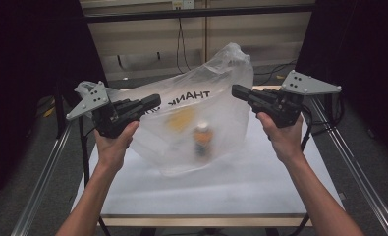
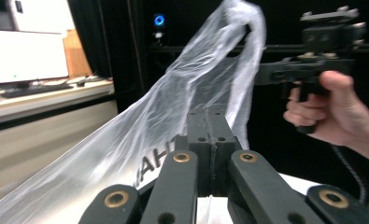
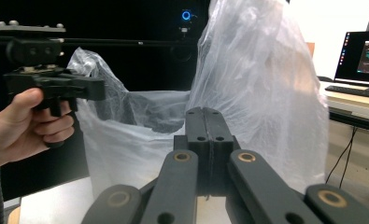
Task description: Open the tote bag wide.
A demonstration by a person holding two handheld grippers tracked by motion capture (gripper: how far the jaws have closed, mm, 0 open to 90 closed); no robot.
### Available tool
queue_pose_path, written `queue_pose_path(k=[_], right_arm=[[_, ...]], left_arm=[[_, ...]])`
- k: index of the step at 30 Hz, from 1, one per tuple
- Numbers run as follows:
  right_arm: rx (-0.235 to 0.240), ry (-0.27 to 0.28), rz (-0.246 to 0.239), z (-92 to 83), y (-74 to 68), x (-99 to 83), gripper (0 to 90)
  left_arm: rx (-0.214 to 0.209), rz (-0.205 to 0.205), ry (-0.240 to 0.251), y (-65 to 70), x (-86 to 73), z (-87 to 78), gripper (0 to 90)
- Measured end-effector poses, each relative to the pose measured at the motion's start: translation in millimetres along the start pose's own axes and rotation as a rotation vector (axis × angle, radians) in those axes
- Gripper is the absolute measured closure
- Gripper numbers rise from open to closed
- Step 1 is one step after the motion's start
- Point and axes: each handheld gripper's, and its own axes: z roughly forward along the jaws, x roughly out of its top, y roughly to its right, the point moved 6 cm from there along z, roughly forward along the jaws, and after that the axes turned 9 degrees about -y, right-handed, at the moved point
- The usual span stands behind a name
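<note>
A clear plastic bag (image 1: 196, 108) printed "THANK" stands lifted over the white table (image 1: 280, 172). Through its film I see a small bottle with an orange label (image 1: 202, 139) and a blurred yellow item (image 1: 180, 119). My left gripper (image 1: 154, 102) pinches the bag's left side with its jaws pressed together (image 2: 210, 114). On the bag's right side, my right gripper (image 1: 235, 91) has its jaws closed on the film (image 3: 204, 113). One bag handle (image 1: 236, 51) sticks up free between the grippers. The bag's mouth (image 3: 149, 109) sags open toward the right gripper view.
Metal rails (image 1: 44, 172) run along both table sides. Cables hang on the wall behind (image 1: 181, 44). A desk with a monitor (image 2: 25, 56) stands off to one side, and another screen (image 3: 359, 56) appears beyond the bag. Black curtains flank the table.
</note>
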Motion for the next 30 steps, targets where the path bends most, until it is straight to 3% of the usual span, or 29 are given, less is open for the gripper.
queue_pose_path(k=[1,3,7,12,16,20,22,28,30], right_arm=[[0.0,-0.004,0.003,-0.8,0.6,-1.7,90.0],[0.001,-0.003,0.002,-1.1,1.5,-2.8,90.0],[0.004,-0.008,-0.005,2.4,2.8,-0.5,90.0],[0.025,-0.003,-0.023,12.8,-5.3,12.6,90.0],[0.037,-0.004,-0.035,28.2,-10.5,24.1,90.0],[0.024,-0.034,-0.041,38.6,-8.9,19.6,90.0],[0.011,-0.063,-0.036,51.8,-5.7,15.7,90.0],[-0.001,-0.093,-0.02,69.8,1.1,8.6,90.0],[-0.006,-0.126,-0.003,80.1,5.3,-4.4,90.0]], left_arm=[[0.028,0.005,-0.03,-4.5,-2.3,2.8,90.0],[0.038,-0.016,-0.072,-12.0,-9.5,13.6,90.0],[0.026,-0.021,-0.103,-17.6,-14.0,29.1,90.0],[-0.002,-0.014,-0.125,-12.3,-9.0,45.9,90.0],[-0.011,0.002,-0.194,-6.4,-8.1,68.4,90.0],[-0.005,0.004,-0.25,-7.5,-19.3,80.2,90.0],[-0.011,-0.004,-0.283,-8.0,-27.9,88.1,90.0],[-0.058,0.005,-0.324,2.8,-40.1,93.5,90.0],[-0.077,0.009,-0.357,6.5,-50.3,99.6,90.0]])
